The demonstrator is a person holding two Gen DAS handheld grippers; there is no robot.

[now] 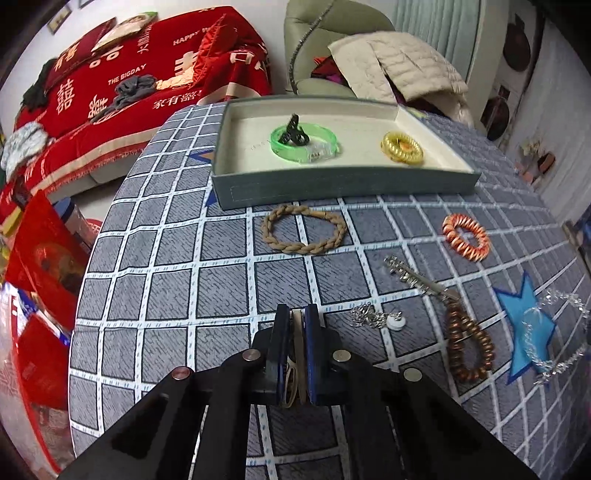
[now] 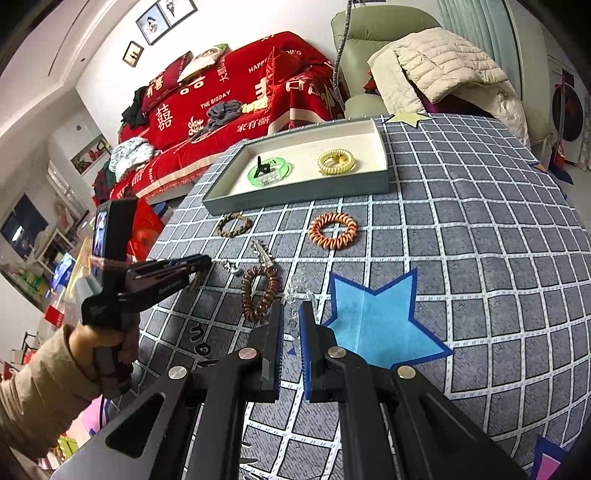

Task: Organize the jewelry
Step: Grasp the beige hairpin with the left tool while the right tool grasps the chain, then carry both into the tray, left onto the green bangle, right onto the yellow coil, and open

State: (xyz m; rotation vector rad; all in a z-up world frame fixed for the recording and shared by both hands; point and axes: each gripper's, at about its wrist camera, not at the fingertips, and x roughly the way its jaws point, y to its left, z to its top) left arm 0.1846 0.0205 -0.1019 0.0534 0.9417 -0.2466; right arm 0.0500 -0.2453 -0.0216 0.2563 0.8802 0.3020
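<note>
Home living room: red-covered sofa [image 2: 236,99], framed pictures [image 2: 162,18].

Black claws [image 2: 291,314], blue pads [image 2: 305,354], tan sleeve [image 2: 33,398].

Red-draped sofa [image 2: 229,107] against a white wall [image 2: 99,81] — framed pictures [image 2: 162,18] above, pale-green armchair [image 2: 373,44] beside.

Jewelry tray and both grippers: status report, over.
Left gripper shut on tan hair clip. Right gripper open around clear bead bracelet. Tray holds three pieces. Path unobstructed.
</note>
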